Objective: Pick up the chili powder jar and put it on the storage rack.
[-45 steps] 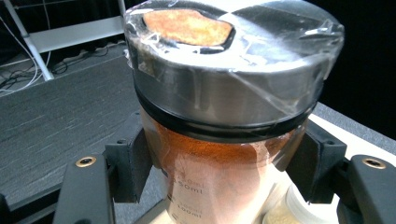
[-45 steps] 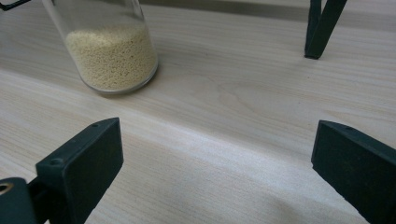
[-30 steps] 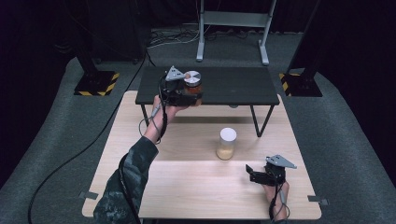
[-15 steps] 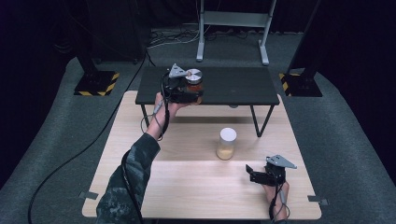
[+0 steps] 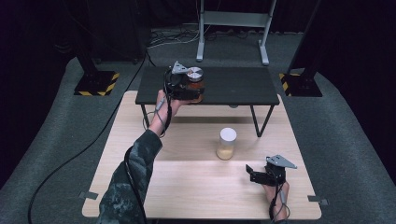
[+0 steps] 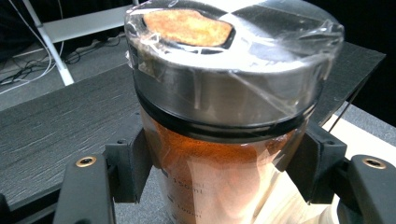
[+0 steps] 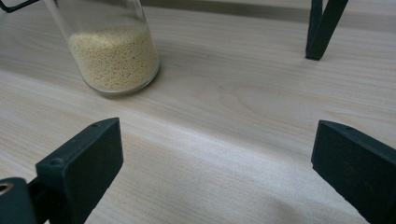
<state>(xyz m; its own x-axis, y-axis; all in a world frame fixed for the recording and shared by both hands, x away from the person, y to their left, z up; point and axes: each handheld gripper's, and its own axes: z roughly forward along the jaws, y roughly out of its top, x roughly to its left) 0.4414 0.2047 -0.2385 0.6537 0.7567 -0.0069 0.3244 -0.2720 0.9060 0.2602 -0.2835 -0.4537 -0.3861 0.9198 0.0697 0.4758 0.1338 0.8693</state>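
Two jars on site. Left gripper (image 5: 190, 90) pinches the orange-powder jar (image 6: 219, 177) low on its glass body, below the steel lid (image 6: 233, 74), at the near edge of the black shelf (image 5: 233, 86); whether its base rests on the shelf I cannot tell. Risks: smooth glass could slip between the pads; the top-heavy lid could tip it; released too near the edge, it drops onto the worktop (image 5: 187, 182). Right gripper (image 5: 259, 176) rests spread, holding nothing, near the grain jar (image 5: 227, 143); a careless sweep would topple it.
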